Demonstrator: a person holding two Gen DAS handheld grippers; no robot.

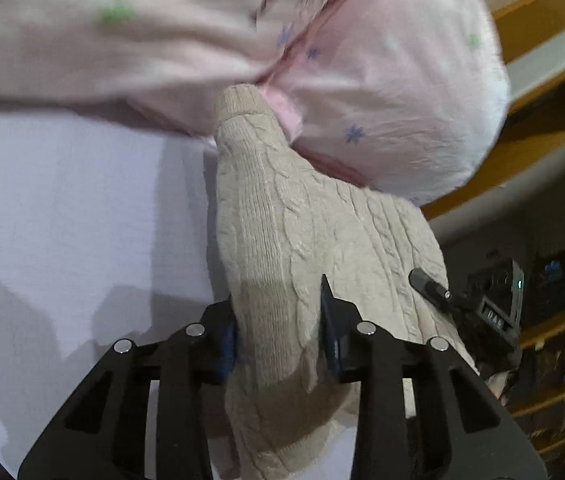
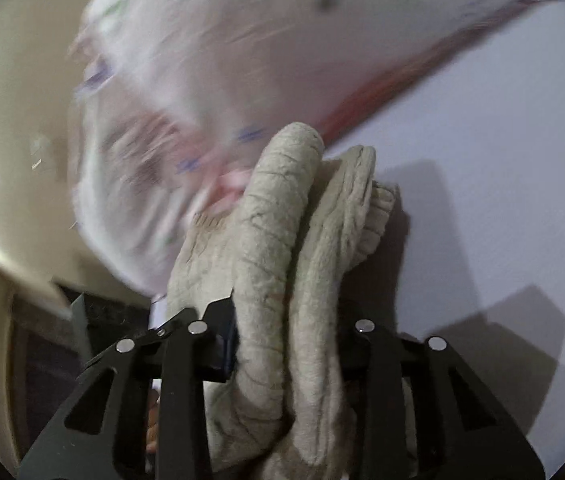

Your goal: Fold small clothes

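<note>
**Gripping a beige cable-knit sweater from both ends**

Clamping on bunched knit, the left gripper has its two black fingers closed against the beige cable-knit sweater, which fills the gap between them and spills below the jaws toward the camera. From that pinch the sweater runs straight forward, away from the tool, narrowing to a ribbed cuff at its far end. On the right side of the same view, the other tool's black fingertip lies against the sweater's edge.

At the right wrist, the right gripper is likewise closed on the sweater, here gathered into thick rolled folds squeezed between the fingers. The folds stand up and forward out of the jaws, with a ribbed edge hanging off the right side of the roll.

Beyond the sweater in both views lies a pale pink garment printed with small purple and green stars and trimmed with darker pink binding. The cuff's tip meets it in the left view; in the right view the pink cloth is heavily blurred, so whether it touches the knit cannot be told.

Under everything is a white tabletop, with wooden shelving past its far right edge.
</note>
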